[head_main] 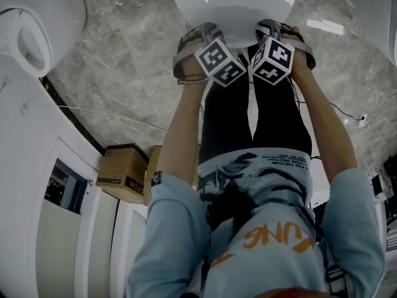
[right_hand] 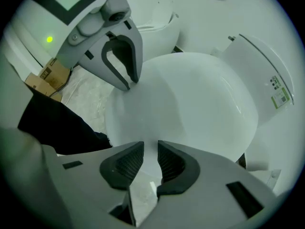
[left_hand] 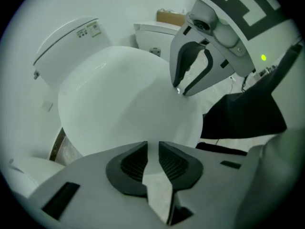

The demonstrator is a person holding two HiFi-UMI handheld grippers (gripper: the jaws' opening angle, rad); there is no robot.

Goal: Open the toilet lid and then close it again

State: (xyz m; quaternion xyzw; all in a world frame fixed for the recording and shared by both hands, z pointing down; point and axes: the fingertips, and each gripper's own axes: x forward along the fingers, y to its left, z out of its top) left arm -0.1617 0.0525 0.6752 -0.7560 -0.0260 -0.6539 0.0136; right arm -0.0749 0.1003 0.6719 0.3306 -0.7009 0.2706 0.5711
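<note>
The white toilet lid (head_main: 229,5) lies closed over the bowl at the top of the head view. My left gripper (head_main: 200,37) and right gripper (head_main: 277,33) point down side by side at its front edge. In the left gripper view my left gripper (left_hand: 152,152) has its pads narrowly apart with the lid (left_hand: 124,99) rim between them, and the right gripper (left_hand: 183,87) meets the rim beside it. In the right gripper view my right gripper (right_hand: 150,152) holds the lid (right_hand: 190,109) rim the same way. The pad contact itself is hidden.
The cistern (left_hand: 66,37) stands behind the lid. Another white fixture (head_main: 31,23) sits at the upper left on the marble floor. Cardboard boxes (head_main: 124,169) stand by white cabinets at the left. A thin cable (head_main: 347,113) trails over the floor at the right. The person's legs are close against the bowl.
</note>
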